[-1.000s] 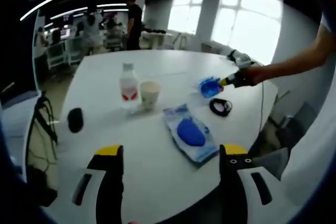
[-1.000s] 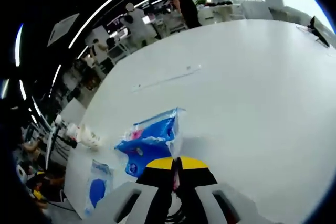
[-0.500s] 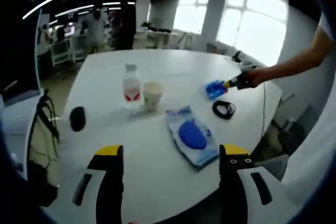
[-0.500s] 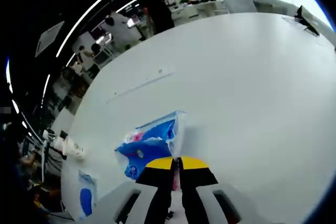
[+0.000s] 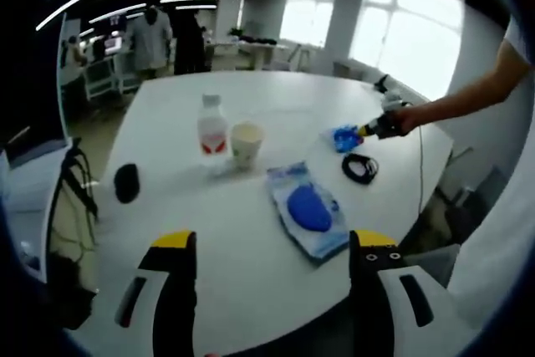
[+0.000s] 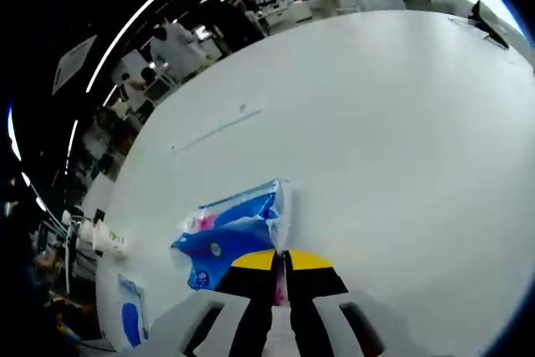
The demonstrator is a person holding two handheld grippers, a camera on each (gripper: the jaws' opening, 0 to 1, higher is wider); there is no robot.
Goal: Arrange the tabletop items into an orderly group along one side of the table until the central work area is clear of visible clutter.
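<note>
Spanning both views, a white table (image 5: pixel 251 232) is seen in an office with bright windows, its far half bare. A blue flat pack (image 5: pixel 308 211) lies lengthwise away from the wide-open, empty left gripper (image 5: pixel 269 248), beside a bottle (image 5: pixel 211 127) and cup (image 5: pixel 246 143). A blue tissue packet (image 6: pixel 227 238) is pinched at its edge by the closed right gripper (image 6: pixel 282 258), near the table's right edge, a black cable coil (image 5: pixel 359 168) close by.

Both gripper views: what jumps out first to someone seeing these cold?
In the right gripper view, the right tool is shut on a crinkled blue packet, held over the bare white table. In the left gripper view, the left tool is open and empty, above a blue-and-white pouch, with a bottle and paper cup side by side beyond it.
</note>
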